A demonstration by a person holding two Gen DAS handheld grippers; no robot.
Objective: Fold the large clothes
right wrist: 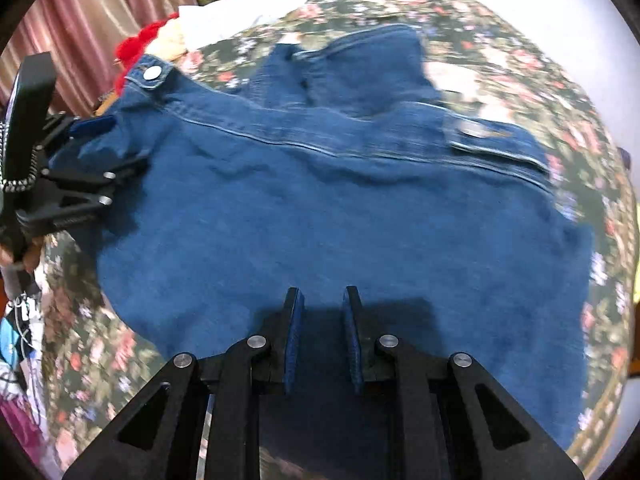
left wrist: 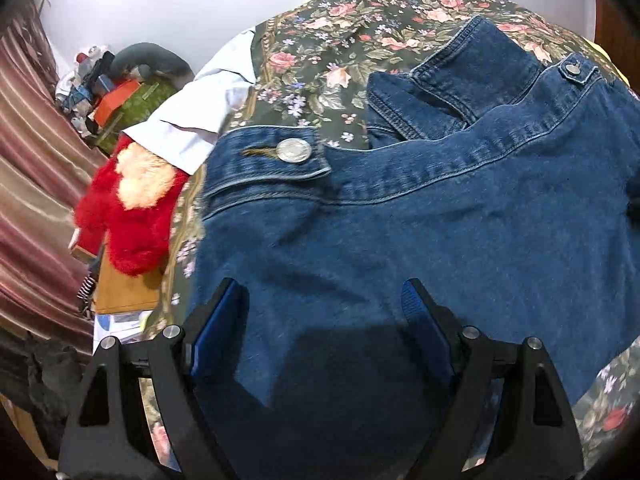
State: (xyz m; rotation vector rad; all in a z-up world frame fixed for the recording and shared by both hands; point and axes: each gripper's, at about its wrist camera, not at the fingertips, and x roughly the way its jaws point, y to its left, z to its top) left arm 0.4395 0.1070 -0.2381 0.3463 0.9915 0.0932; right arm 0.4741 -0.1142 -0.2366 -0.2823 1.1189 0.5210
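A blue denim jacket (left wrist: 420, 232) lies spread on a floral bedspread (left wrist: 332, 40), hem band with metal buttons (left wrist: 294, 150) toward the far side. My left gripper (left wrist: 320, 292) is open, its fingers wide apart over the jacket's left part. In the right wrist view the jacket (right wrist: 340, 208) fills the middle and the left gripper (right wrist: 108, 144) shows at its left edge, jaws apart around the denim edge. My right gripper (right wrist: 322, 300) hovers over the jacket's near edge with a narrow gap between its blue pads (right wrist: 294, 328); nothing is between them.
A red and cream plush toy (left wrist: 128, 208) and a white cloth (left wrist: 200, 112) lie at the bed's left edge. Boxes and clutter (left wrist: 116, 96) stand beyond, by a striped curtain (left wrist: 32, 184). The floral bedspread (right wrist: 520, 72) surrounds the jacket.
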